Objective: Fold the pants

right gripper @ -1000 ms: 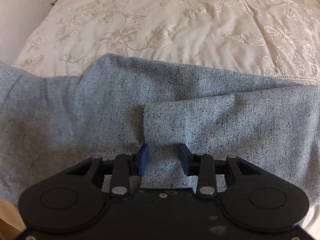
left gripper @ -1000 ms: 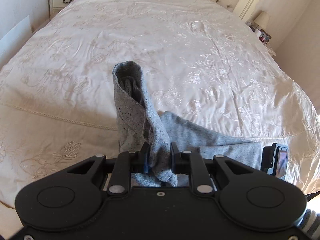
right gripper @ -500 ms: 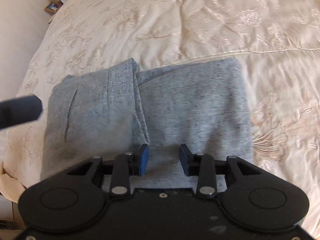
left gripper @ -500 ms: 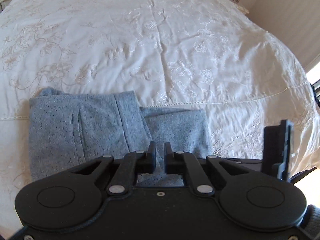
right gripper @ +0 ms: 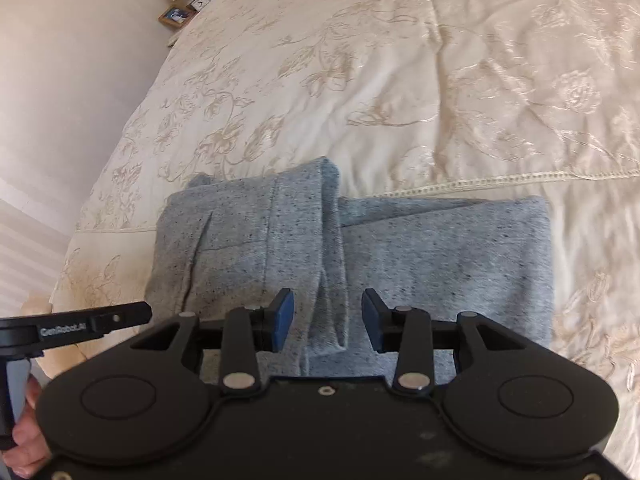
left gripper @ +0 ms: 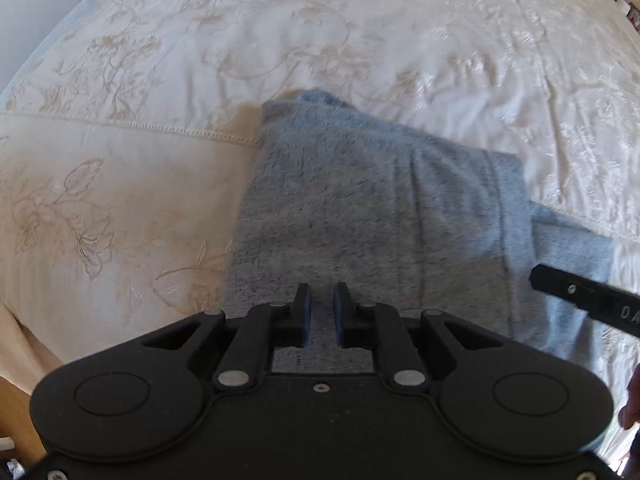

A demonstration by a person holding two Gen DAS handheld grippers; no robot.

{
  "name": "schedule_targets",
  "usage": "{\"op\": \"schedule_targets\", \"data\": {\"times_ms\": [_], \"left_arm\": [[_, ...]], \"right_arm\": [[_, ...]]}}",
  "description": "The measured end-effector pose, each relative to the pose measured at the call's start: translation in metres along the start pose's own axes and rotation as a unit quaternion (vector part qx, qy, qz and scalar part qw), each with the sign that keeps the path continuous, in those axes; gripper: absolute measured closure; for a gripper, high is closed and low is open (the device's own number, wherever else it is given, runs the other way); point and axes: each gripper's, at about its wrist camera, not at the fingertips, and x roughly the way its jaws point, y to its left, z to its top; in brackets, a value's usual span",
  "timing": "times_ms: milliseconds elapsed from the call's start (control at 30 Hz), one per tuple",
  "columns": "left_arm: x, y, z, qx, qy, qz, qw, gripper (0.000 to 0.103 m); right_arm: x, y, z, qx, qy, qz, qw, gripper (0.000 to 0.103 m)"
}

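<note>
Pants: grey marl jersey pants (right gripper: pixel 400 252) lie folded into a compact block near the edge of the bed, on the cream embroidered bedspread (right gripper: pixel 440 80).
Fold state: one flap (right gripper: pixel 260 248) overlaps the rest, its edge forming a raised ridge down the middle; the right half lies flat and smooth.
Left gripper (left gripper: pixel 322 316): hovers above the left part of the block, jaws narrow with only a slim gap, nothing between them.
Right gripper (right gripper: pixel 327 322): hovers over the ridge, jaws wide apart and empty.
Progress: judging by the tidy block, the fold looks nearly or fully done; only smoothing may remain.
Handling: the knit looks soft, light and limp; it will likely sag and drape rather than hold shape, and layers may slide over each other.
Where to grip: likely best at a folded edge or corner, pinching all layers together so the stack does not open.
Risk: the satin-like bedspread may let the block shift if it is dragged.
Blur: the left wrist view is smeared, so seams there are unclear.
</note>
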Motion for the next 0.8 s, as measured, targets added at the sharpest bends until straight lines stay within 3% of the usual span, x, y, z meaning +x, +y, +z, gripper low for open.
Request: {"op": "schedule_targets", "data": {"times_ms": [67, 300, 433, 533, 567, 633, 667, 800], "left_arm": [[0.021, 0.001, -0.001, 0.025, 0.038, 0.008, 0.9989, 0.083], [0.034, 0.002, 0.001, 0.065, 0.050, -0.007, 0.9966, 0.084], [0.026, 0.017, 0.003, 0.045, 0.045, -0.029, 0.9976, 0.081], [0.016, 0.035, 0.002, 0.014, 0.038, -0.022, 0.9989, 0.080], [0.013, 0.041, 0.001, 0.004, 0.035, -0.020, 0.9992, 0.080], [0.007, 0.054, -0.002, -0.015, 0.030, -0.009, 0.9994, 0.080], [0.004, 0.061, -0.004, -0.024, 0.028, -0.001, 0.9993, 0.081], [-0.005, 0.080, -0.007, -0.045, 0.015, 0.019, 0.9987, 0.081]], "right_arm": [[0.013, 0.010, 0.002, -0.007, 0.005, -0.011, 1.000, 0.061], [0.040, 0.015, -0.006, -0.005, 0.008, -0.029, 1.000, 0.056], [0.045, 0.017, -0.010, 0.001, 0.004, -0.034, 0.999, 0.055], [0.048, 0.009, -0.005, 0.066, 0.040, -0.030, 0.997, 0.057], [0.049, 0.007, -0.003, 0.086, 0.046, -0.029, 0.995, 0.060], [0.047, 0.008, -0.003, 0.098, 0.050, -0.020, 0.994, 0.088], [0.044, 0.010, -0.004, 0.099, 0.046, -0.029, 0.994, 0.096], [0.020, 0.030, -0.004, 0.079, 0.022, -0.022, 0.996, 0.097]]}}
